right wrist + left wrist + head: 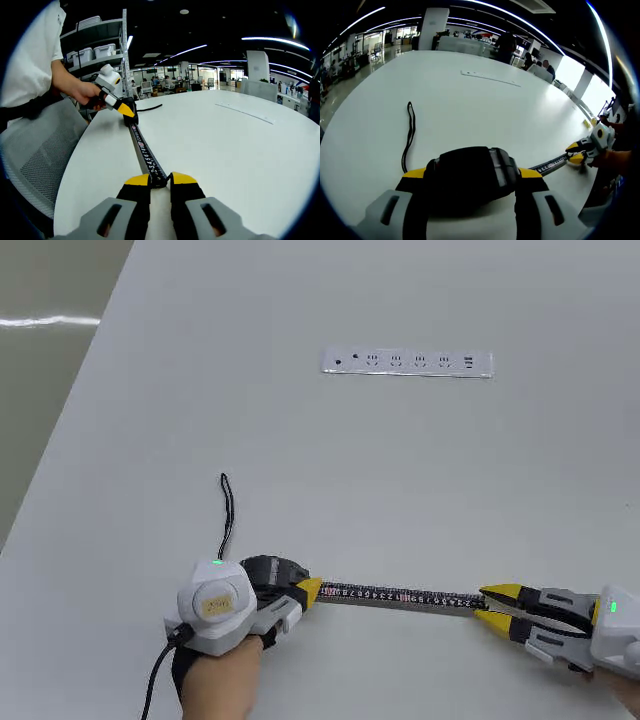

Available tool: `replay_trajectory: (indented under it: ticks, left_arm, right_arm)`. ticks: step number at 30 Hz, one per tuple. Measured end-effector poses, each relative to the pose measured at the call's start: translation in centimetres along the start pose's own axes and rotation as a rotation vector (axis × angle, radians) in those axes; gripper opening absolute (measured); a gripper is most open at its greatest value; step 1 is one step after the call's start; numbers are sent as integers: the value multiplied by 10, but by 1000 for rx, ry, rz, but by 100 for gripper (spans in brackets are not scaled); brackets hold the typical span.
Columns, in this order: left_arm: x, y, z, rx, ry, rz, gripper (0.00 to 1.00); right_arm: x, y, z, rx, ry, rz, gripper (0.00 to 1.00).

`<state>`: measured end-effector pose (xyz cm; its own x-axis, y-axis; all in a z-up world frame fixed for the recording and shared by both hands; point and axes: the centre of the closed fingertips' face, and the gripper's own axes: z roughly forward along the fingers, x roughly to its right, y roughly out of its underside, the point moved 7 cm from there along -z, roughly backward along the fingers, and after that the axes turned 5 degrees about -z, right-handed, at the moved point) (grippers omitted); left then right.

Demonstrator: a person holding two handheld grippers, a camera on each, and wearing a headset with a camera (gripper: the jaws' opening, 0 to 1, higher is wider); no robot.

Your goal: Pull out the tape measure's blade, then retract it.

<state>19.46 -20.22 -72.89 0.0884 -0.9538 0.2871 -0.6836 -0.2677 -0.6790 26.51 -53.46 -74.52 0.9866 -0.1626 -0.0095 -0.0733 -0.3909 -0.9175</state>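
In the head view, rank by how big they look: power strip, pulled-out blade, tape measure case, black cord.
1. power strip.
2. blade, about as long as the strip but thinner.
3 and 4, unsure: the tape measure case is partly hidden; the black cord is longer but very thin.

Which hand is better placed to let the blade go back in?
Right, probably. The right gripper pinches the free end of the blade, while the left gripper clamps the case. Easing the right one toward the case should feed the blade in.
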Motion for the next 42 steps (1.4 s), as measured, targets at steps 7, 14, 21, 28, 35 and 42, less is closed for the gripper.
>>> replay_trajectory:
  ticks: [7, 14, 21, 28, 35, 42]
  left_arm:
    - [0, 0, 0, -2, -1, 3, 67]
    - [0, 0, -1, 1, 0, 4, 66]
    - [0, 1, 0, 1, 1, 4, 66]
    - [0, 0, -1, 0, 3, 4, 66]
    - [0, 0, -1, -1, 2, 3, 66]
    - [0, 0, -1, -2, 4, 3, 66]
  right_arm:
    - [0, 0, 0, -3, 3, 0, 13]
    - [-2, -4, 7, -5, -9, -9, 13]
    - [-4, -7, 14, -4, -21, -13, 13]
    - [-3, -8, 18, -2, -25, -6, 13]
    - [-3, -11, 24, 1, -34, 0, 13]
    - [-5, -13, 30, 2, -45, 5, 13]
